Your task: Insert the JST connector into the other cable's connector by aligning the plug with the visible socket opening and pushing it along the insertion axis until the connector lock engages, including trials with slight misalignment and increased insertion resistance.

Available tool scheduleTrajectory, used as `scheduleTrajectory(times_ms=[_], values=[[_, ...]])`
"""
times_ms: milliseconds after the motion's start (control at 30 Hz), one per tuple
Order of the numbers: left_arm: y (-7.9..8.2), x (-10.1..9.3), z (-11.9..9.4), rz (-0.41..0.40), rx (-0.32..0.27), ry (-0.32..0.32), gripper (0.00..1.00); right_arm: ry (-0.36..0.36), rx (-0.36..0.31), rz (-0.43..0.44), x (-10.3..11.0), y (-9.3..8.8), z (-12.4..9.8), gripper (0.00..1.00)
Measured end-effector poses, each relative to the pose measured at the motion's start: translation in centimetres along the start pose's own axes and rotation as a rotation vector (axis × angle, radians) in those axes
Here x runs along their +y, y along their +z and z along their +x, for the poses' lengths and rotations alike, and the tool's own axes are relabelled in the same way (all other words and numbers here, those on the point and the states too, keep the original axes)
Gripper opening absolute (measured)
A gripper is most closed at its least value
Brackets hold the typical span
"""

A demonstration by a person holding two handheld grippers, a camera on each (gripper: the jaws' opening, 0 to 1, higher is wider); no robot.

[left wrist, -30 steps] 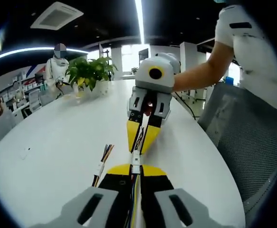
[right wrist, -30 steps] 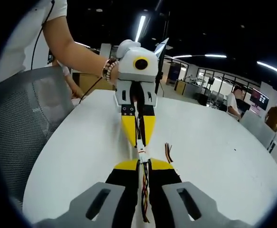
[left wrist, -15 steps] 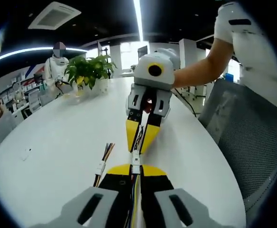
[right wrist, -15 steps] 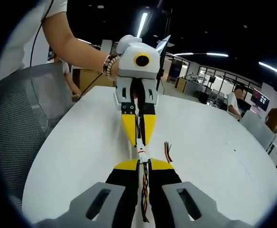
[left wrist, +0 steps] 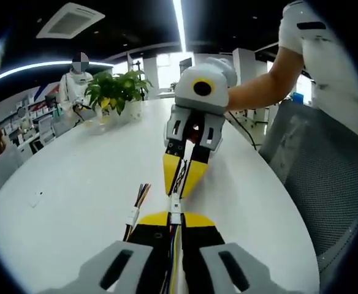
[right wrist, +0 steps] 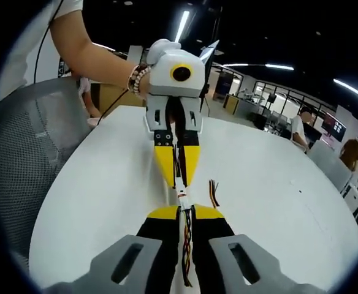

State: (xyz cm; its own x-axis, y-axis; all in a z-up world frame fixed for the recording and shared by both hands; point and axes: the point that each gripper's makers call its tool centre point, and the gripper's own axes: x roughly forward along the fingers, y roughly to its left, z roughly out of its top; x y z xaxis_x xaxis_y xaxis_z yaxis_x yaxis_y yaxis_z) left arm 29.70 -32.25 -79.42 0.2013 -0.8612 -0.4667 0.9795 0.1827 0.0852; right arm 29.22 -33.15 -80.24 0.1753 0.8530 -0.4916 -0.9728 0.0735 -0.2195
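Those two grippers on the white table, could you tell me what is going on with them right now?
A person holds a gripper in each hand, tip to tip over the white table. The left gripper is shut on one cable, the right gripper on the other. The white connectors meet in the short gap between the yellow tips; whether the lock has engaged is too small to tell. A spare cable lies on the table beside them. A potted plant stands at the far end.

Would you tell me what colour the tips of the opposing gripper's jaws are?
Yellow, on black jaws; the right gripper shows this best in the left gripper view.
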Motion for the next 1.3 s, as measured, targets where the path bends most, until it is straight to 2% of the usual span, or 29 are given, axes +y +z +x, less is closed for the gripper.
scheduleTrajectory(times_ms=[767, 1000, 1033, 1200, 1300], values=[[-0.47, 0.05, 0.25, 0.022, 0.03, 0.007, 0.0, -0.004, 0.045, -0.004, 0.06, -0.21, 0.3, 0.03], [-0.47, 0.28, 0.03, 0.013, 0.02, 0.02, 0.0, -0.011, 0.005, 0.082, -0.43, 0.03, 0.12, 0.02], [-0.14, 0.24, -0.01, -0.006, -0.006, 0.019, 0.0, -0.01, -0.009, 0.091, -0.37, 0.23, 0.09, 0.02], [-0.18, 0.18, -0.04, -0.009, -0.009, 0.019, 0.0, -0.01, -0.014, 0.087, -0.33, 0.22, 0.11, 0.02], [0.08, 0.15, -0.15, -0.015, -0.025, 0.017, 0.0, -0.014, -0.049, 0.106, -0.33, 0.67, -0.03, 0.02]])
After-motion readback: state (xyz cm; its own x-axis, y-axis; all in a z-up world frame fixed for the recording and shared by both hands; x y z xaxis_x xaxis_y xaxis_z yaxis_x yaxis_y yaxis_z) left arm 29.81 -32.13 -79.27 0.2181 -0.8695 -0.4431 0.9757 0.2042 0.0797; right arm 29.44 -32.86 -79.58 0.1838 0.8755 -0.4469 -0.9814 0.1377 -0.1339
